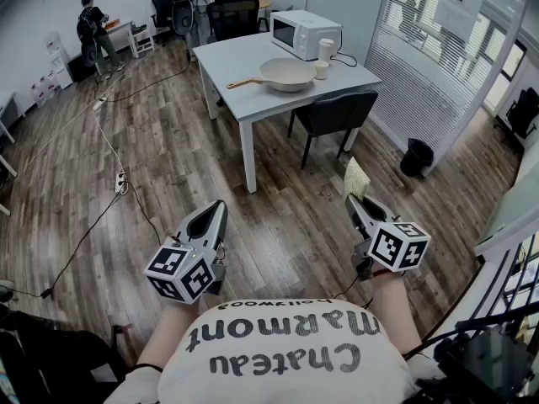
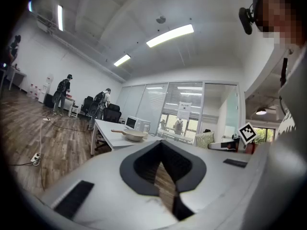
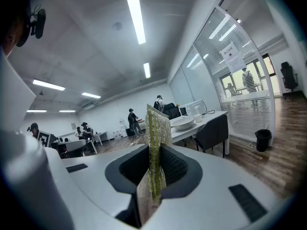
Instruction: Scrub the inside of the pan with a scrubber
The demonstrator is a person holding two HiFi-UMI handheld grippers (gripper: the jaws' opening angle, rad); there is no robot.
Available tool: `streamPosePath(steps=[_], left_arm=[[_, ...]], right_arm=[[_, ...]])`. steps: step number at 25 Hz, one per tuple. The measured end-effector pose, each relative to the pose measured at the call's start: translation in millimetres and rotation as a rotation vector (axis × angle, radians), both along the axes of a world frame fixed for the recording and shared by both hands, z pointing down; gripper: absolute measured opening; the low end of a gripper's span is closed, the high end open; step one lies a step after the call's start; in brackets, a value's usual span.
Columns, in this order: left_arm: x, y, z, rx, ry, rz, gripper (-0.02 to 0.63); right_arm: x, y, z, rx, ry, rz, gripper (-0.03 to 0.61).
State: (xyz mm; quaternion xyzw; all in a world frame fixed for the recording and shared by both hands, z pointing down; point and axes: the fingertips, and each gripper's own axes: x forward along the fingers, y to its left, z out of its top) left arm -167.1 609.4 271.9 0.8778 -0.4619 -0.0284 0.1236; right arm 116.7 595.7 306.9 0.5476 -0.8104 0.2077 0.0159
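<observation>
Yellow-green scrubber [image 3: 156,128] pinched upright, pan [image 1: 288,74] far off on the table [image 1: 240,57]
Right gripper [image 1: 352,202] is clamped on it, long side standing up out of the jaws; left gripper [image 1: 221,207] has its jaws together, empty. Open wood floor [image 1: 168,167] runs to the table, where the pan's handle points to the person's left, chair [image 1: 337,112] pushed in at the near side.

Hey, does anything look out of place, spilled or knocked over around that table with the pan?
Nothing stands out. The pan sits upright on the table beside the microwave, with no spill visible. Only a cable and power strip trail loose across the floor.
</observation>
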Motion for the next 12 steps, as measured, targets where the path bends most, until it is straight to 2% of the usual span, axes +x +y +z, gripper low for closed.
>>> streamPosePath(steps=[8, 12], left_arm=[[-25.4, -4.6, 3.3, -0.010, 0.017, -0.013, -0.003], [-33.1, -10.9, 5.3, -0.015, 0.010, 0.010, -0.003]], right_arm=[[-22.7, -4.5, 4.0, -0.008, 0.017, -0.006, 0.063], [-32.3, -7.6, 6.7, -0.017, 0.007, 0.011, 0.063]])
